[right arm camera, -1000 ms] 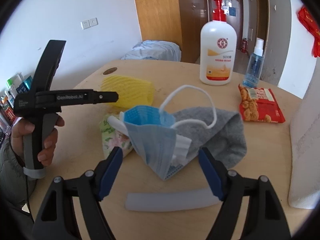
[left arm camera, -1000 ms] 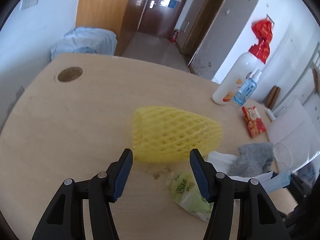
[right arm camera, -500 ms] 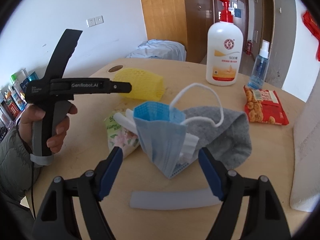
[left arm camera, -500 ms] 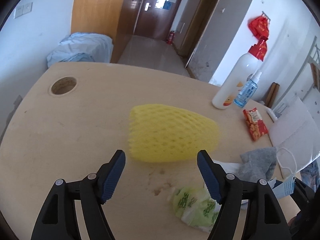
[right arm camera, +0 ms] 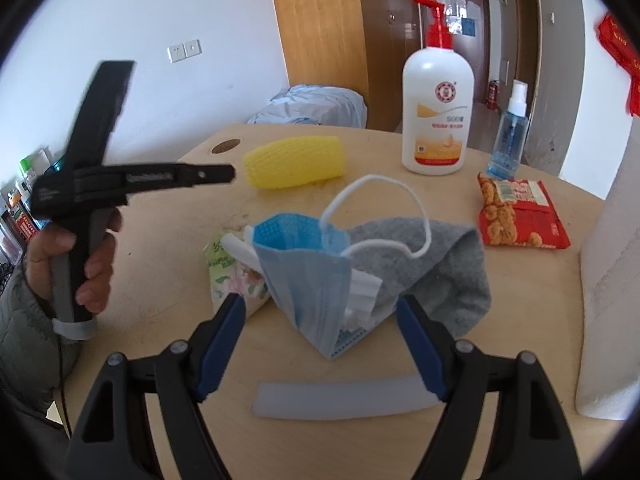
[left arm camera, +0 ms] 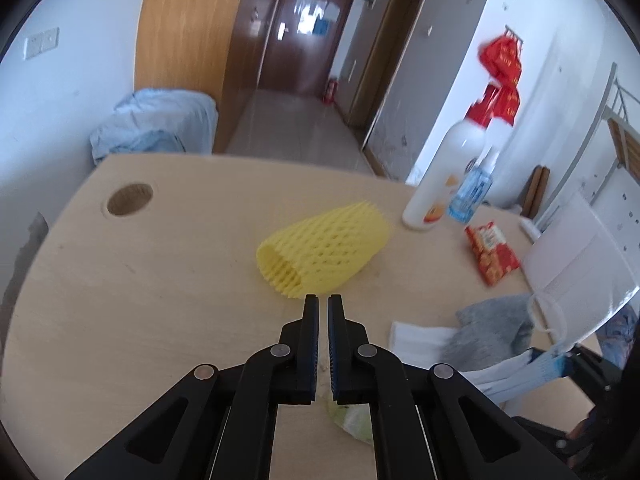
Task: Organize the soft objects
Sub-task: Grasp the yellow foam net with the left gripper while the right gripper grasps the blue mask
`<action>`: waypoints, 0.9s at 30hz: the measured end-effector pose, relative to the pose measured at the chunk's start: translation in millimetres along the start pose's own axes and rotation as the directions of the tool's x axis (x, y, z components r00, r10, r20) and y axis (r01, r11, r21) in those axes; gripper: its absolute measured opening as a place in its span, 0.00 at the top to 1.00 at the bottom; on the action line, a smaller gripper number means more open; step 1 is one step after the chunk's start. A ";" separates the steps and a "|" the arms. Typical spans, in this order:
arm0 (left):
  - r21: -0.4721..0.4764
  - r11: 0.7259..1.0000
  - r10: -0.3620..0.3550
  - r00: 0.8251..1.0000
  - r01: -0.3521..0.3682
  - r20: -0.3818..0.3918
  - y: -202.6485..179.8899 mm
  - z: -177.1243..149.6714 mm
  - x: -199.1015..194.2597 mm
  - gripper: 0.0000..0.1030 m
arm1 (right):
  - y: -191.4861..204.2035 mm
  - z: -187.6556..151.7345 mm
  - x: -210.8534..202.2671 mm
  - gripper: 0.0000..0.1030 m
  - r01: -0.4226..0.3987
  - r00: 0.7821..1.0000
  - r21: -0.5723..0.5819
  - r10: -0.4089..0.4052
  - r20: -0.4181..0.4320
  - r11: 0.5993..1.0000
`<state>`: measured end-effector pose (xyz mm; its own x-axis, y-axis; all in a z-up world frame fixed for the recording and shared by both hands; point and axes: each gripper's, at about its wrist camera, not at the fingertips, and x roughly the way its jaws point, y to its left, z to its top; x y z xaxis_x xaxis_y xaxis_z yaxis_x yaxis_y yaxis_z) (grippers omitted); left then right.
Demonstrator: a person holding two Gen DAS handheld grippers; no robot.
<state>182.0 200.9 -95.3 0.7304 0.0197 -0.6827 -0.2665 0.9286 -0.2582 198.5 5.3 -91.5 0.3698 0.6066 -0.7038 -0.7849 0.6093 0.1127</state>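
Observation:
A yellow foam fruit net (left arm camera: 324,250) lies on its side on the wooden table (left arm camera: 140,280), open end toward me; it also shows in the right wrist view (right arm camera: 296,162). My left gripper (left arm camera: 323,300) is shut and empty, its tips just short of the net; in the right wrist view the left gripper (right arm camera: 228,173) hangs above the table. My right gripper (right arm camera: 320,316) is open and empty, around a blue face mask (right arm camera: 308,276). The mask lies on a grey cloth (right arm camera: 440,272) beside a green tissue pack (right arm camera: 230,276).
A white pump bottle (right arm camera: 438,108), a blue spray bottle (right arm camera: 510,132) and a red snack bag (right arm camera: 520,216) stand at the back right. A white paper roll (right arm camera: 612,280) is at the right edge. A pale strip (right arm camera: 344,400) lies near my right gripper. A cable hole (left arm camera: 130,199) is at far left.
My left gripper has shut, with nothing in it, and turned so the net's open end faces it. The right gripper has barely moved and stays open over the mask.

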 end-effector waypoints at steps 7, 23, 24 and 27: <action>0.018 1.000 0.005 1.000 -0.005 0.027 -8.7 3.0 -17.6 0.95 | 5.8 3.6 4.7 0.41 0.030 1.000 -0.015 -0.030 0.001 0.999; 0.038 0.999 0.018 1.000 -0.018 0.000 -8.1 24.2 -8.3 0.22 | 4.6 6.6 -3.8 0.92 -0.038 0.998 0.006 0.038 0.058 0.999; 0.035 0.999 0.033 0.999 -0.034 0.019 -8.2 26.4 -6.8 0.20 | 4.7 5.8 -3.2 0.92 -0.041 0.998 0.005 0.040 0.056 0.999; 0.069 0.997 0.034 0.999 -0.036 0.027 -11.4 34.8 3.7 0.18 | 5.4 4.2 0.4 0.92 -0.048 0.998 0.005 0.048 0.038 0.999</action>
<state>209.6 203.3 -71.1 0.7380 0.0612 -0.6720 -0.2485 0.9505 -0.1864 196.5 10.9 -88.3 0.3502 0.6540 -0.6706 -0.7992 0.5820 0.1503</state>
